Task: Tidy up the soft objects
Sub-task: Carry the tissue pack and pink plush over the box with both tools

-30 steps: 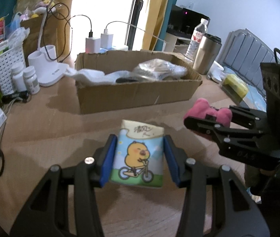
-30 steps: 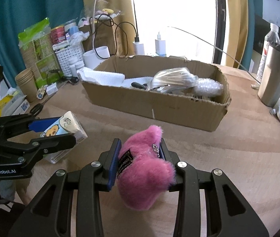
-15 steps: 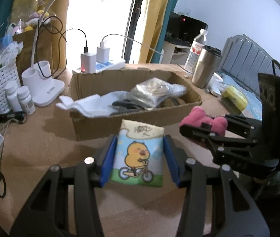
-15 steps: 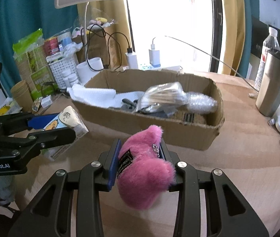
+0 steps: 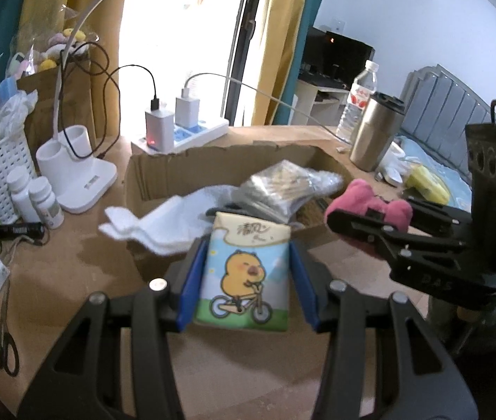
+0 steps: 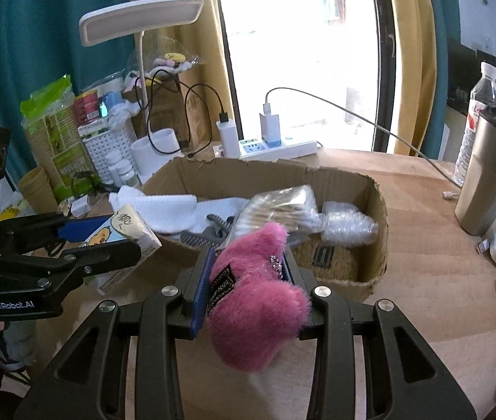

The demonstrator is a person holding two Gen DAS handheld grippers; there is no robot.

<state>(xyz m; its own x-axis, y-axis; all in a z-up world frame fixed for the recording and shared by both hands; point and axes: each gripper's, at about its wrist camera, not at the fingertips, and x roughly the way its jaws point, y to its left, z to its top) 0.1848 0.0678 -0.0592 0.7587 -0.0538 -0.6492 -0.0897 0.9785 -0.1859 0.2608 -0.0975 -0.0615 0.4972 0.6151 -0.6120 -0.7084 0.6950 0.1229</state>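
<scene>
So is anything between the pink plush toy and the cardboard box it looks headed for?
Nothing visible blocks it. The pink plush toy, clamped in the right gripper, hangs just short of the cardboard box near wall. Inside, a white towel and plastic-wrapped bundles fill the left and middle; the right end shows bare floor.

Box (image 6: 374, 245): on the surface (image 6: 440, 280), towel (image 6: 174, 210) and bags inside.
Power strip (image 6: 283, 148): behind box.
Flask (image 6: 489, 175): right of box.
Scissors (image 5: 2, 343): far left.

left hand-held gripper (image 5: 246, 274): tilted down, pads clamped on a held pack | right hand-held gripper (image 6: 246, 276): tilted down, pads squeezed on a held plush | side by side
</scene>
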